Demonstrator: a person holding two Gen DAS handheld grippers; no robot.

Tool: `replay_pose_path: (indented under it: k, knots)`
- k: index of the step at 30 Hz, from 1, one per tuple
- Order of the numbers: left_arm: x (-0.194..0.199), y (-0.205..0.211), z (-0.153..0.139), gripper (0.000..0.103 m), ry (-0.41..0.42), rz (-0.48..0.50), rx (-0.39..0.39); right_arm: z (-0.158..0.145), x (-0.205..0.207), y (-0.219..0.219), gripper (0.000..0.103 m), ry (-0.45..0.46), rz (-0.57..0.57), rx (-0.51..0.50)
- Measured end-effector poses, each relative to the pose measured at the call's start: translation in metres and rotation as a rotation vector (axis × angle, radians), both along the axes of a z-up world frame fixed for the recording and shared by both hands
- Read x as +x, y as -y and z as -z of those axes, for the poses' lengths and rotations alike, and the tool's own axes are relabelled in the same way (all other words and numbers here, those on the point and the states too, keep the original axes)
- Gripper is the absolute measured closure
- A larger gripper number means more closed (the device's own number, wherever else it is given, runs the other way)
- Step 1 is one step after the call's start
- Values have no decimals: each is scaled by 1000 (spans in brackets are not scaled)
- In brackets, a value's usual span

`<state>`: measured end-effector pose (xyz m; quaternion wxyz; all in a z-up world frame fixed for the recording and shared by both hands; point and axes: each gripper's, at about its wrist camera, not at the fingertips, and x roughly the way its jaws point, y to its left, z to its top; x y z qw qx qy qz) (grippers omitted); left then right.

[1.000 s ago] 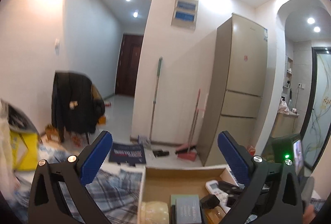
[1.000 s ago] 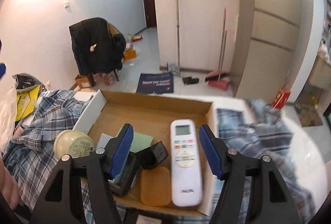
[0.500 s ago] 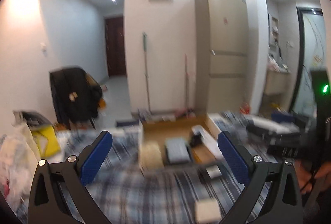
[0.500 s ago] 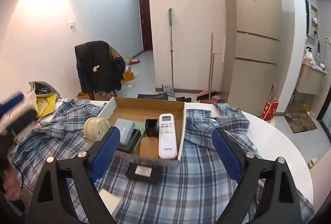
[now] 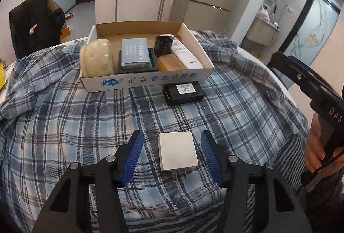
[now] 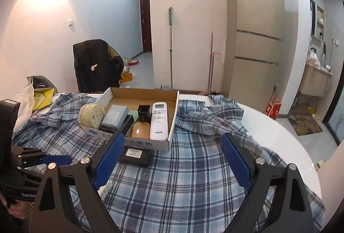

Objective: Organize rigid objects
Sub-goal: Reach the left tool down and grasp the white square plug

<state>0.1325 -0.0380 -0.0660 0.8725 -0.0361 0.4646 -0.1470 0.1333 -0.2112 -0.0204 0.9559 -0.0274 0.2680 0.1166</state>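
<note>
A white square plug adapter (image 5: 177, 151) lies flat on the plaid cloth between the blue pads of my left gripper (image 5: 171, 134). Its jaws are closing, with a gap still showing on each side of the adapter. Beyond it a black box (image 5: 183, 93) rests against the front of the cardboard box (image 5: 148, 80), which holds a cream tape roll (image 5: 96, 57), a grey case, a black cup, a tan case and a white remote (image 6: 159, 121). My right gripper (image 6: 172, 136) hovers open over the cloth, short of the cardboard box (image 6: 150, 143), with nothing between its fingers.
The plaid cloth (image 6: 193, 179) covers a round white table (image 6: 279, 138) whose bare rim curves along the right. Bags (image 6: 38, 95) are piled at the left edge. A chair with a black coat, a mop and a fridge stand behind. A hand (image 5: 314, 147) holds the right gripper.
The left gripper tipped down from the room to the table and narrowed around the white adapter. The right gripper drew back from the remote in the box and widened.
</note>
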Motion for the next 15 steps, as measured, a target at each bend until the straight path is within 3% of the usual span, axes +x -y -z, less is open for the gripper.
replay_pose_path:
  k: [6,11,15]
  knots:
    - [13,22,19,44,-67,105,93,13,5,2,13,-31,5,15]
    - [27,28,38,44,-147,106,120,19,8,7,13,-55,7,32]
    - [32,35,46,45,-138,93,180,22,10,11,13,-63,9,39]
